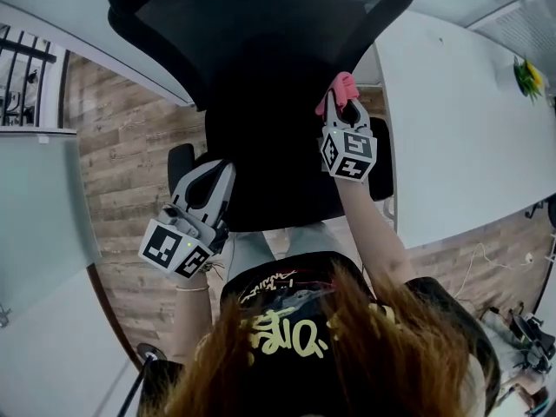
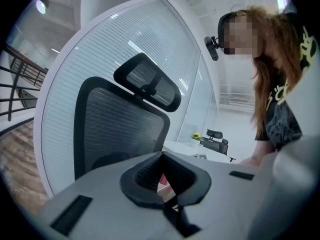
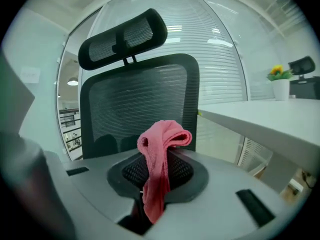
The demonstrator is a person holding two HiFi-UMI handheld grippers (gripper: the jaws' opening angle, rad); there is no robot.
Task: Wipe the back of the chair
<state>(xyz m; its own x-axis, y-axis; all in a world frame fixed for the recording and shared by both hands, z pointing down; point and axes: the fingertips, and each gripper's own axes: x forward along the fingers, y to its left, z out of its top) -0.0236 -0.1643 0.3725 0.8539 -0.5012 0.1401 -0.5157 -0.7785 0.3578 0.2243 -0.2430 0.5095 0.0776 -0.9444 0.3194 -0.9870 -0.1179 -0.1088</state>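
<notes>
In head view, the black mesh chair back [image 1: 261, 68] is seen up top, w/ a white desk [image 1: 460, 120] to its right. The right gripper [image 1: 341, 104] is held at the back's R edge, a pink cloth [image 1: 345, 82] pinched in it. The left gripper [image 1: 221, 170] is held lower, at the L side.

Left gripper view: jaws are pressed together, nothing gripped; chair back and headrest [image 2: 147, 86] are faced.

Right gripper view: jaws are clamped on the cloth, bunched above, tail hanging down.

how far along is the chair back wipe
No wiping shows yet. In hand: the right claw is shut on the crumpled pink cloth, raised before the black mesh chair back. The left claw is shut, empty. The whole wipe looks left.
</notes>
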